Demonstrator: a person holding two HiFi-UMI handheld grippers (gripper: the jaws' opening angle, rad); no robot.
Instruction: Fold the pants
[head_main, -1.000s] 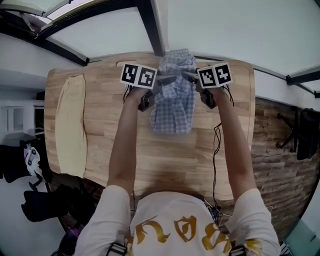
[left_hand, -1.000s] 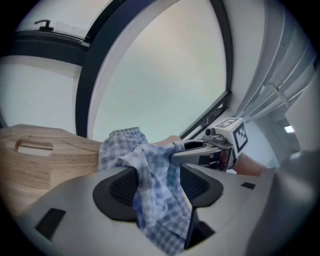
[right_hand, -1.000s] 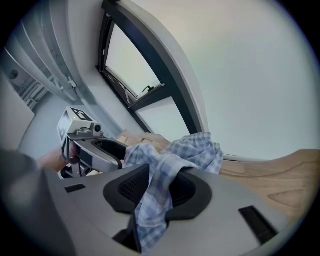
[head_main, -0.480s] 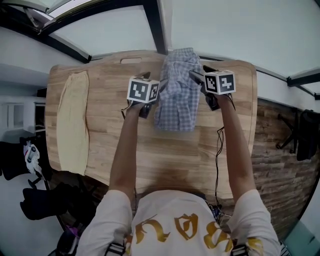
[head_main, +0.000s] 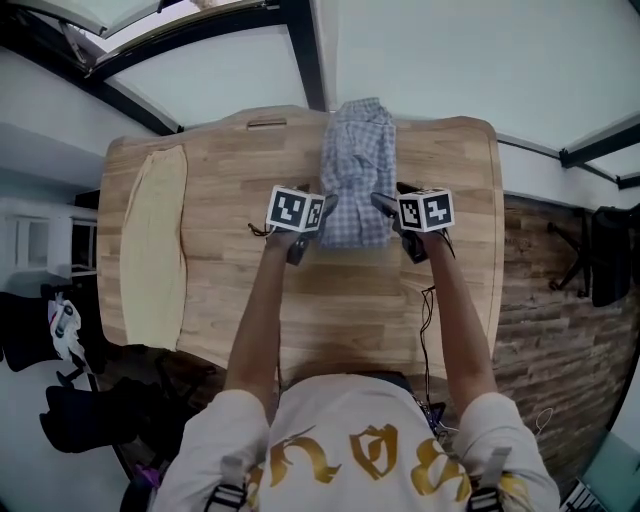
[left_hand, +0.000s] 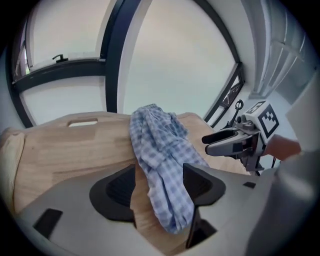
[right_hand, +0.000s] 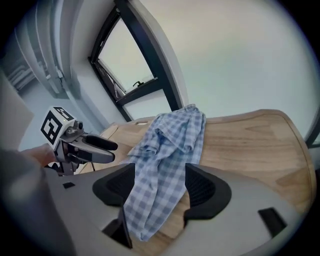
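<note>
**Both grippers open at the near end of the pants**

Your blue checked pants (head_main: 358, 165) lie bunched in a narrow strip on the wooden table (head_main: 230, 200). In the head view the strip runs from the table's far edge at 12 o'clock back to about the table's middle. The far end is rumpled and reaches the edge; the near end lies flatter on the wood.

Your left gripper (head_main: 318, 210) sits at the 9 o'clock side of the near end of the strip. Your right gripper (head_main: 388, 207) sits at the 3 o'clock side, and the 2 face each other across the cloth.

In the left gripper view, the left gripper (left_hand: 160, 182) has its jaws spread apart. The pants (left_hand: 157, 145) run down between them, with bare table (left_hand: 75, 145) showing beside the cloth near the left-hand jaw. The right gripper (left_hand: 225, 142) shows at 3 o'clock in that view.

In the right gripper view, the right gripper (right_hand: 160, 187) likewise has its jaws wide. The hem of the pants (right_hand: 170, 145) lies between them on the table (right_hand: 245, 140). The left gripper (right_hand: 87, 145) shows at 9 o'clock there.

A long cream cloth (head_main: 152, 250) lies flat along the table's 9 o'clock side, well apart from the pants. A handle slot (head_main: 265, 124) is cut into the far edge at about 11 o'clock.
</note>
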